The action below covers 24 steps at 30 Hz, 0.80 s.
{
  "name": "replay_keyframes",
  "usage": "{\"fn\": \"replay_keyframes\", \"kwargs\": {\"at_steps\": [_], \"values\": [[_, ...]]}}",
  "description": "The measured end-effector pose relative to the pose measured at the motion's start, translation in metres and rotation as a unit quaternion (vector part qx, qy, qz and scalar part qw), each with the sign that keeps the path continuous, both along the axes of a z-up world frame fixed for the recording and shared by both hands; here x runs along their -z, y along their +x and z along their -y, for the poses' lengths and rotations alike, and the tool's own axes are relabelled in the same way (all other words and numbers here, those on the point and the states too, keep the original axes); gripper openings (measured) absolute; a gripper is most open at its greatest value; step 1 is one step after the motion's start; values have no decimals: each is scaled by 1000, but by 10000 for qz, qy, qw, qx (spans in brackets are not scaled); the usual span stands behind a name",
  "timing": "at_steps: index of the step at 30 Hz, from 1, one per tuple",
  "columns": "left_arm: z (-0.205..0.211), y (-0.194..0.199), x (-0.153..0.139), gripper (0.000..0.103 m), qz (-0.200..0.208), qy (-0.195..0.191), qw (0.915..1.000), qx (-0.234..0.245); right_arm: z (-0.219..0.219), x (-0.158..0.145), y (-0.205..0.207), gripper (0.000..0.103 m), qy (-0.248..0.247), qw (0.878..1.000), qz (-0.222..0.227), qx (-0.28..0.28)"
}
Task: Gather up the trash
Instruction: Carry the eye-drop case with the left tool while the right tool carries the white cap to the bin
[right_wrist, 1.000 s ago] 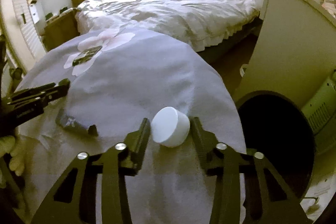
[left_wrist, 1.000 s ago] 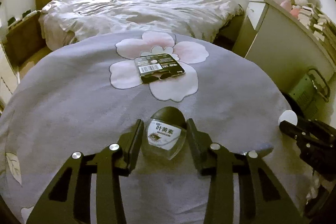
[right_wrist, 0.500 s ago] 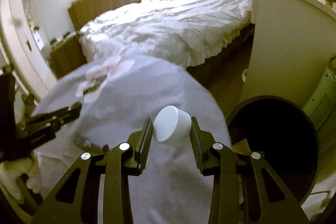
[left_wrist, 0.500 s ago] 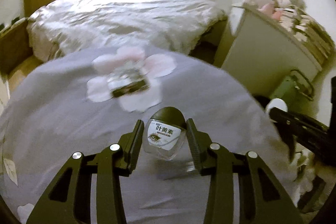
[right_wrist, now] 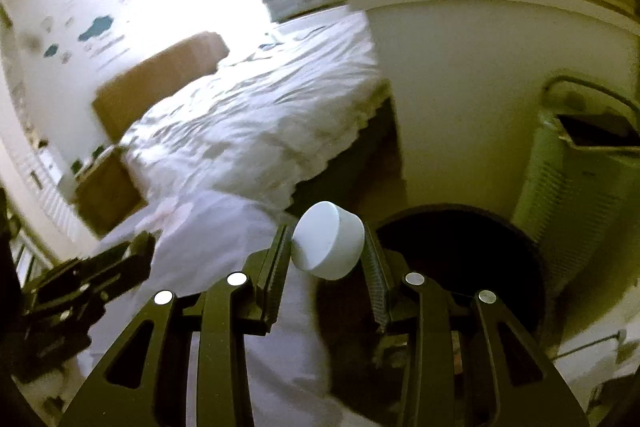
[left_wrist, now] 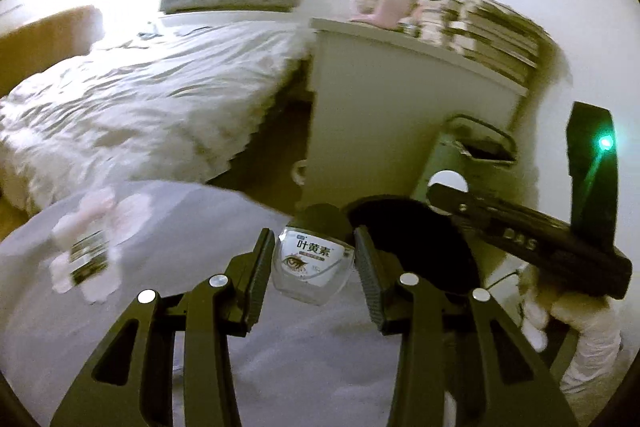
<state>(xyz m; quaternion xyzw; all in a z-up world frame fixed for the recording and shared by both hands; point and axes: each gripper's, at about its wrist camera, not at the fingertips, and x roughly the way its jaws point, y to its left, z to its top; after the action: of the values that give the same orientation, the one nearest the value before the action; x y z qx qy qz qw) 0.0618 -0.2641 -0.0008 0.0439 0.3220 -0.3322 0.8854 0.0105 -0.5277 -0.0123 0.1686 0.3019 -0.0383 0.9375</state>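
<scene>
My left gripper (left_wrist: 313,263) is shut on a small clear bottle (left_wrist: 310,265) with a white label and a dark cap, held above the edge of the lilac flowered tablecloth (left_wrist: 168,307). My right gripper (right_wrist: 326,249) is shut on a white round cap (right_wrist: 328,247), lifted off the cloth near the black round bin (right_wrist: 468,263). That bin's dark opening (left_wrist: 416,243) lies just right of the bottle in the left wrist view. The right gripper (left_wrist: 444,189) also shows there, its white cap peeking behind the fingers. A dark flat packet (left_wrist: 86,257) lies blurred on the cloth's flower.
A bed with a rumpled white quilt (left_wrist: 140,99) stands behind the table. A white cabinet (left_wrist: 392,115) with stacked books and soft toys is at the right, with a pale green appliance (right_wrist: 576,179) beside the bin. A gloved hand (left_wrist: 576,319) holds the right gripper.
Both grippers have lifted off the cloth and swung right toward the black bin, each keeping its item. The dark packet has slid to the left of the left wrist view.
</scene>
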Motion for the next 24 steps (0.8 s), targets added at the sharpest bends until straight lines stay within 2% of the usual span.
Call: {"fn": "replay_keyframes", "kwargs": {"at_steps": [8,15,24], "values": [[62,-8,4,41,75,51,9984,561,43,15,-18,37,126,9988,-70,459],[91,-8,19,41,-111,124,9968,787,70,33,-28,37,238,9969,-221,721],[113,-7,32,41,-234,266,9951,919,83,51,-31,37,356,9951,-372,850]]}}
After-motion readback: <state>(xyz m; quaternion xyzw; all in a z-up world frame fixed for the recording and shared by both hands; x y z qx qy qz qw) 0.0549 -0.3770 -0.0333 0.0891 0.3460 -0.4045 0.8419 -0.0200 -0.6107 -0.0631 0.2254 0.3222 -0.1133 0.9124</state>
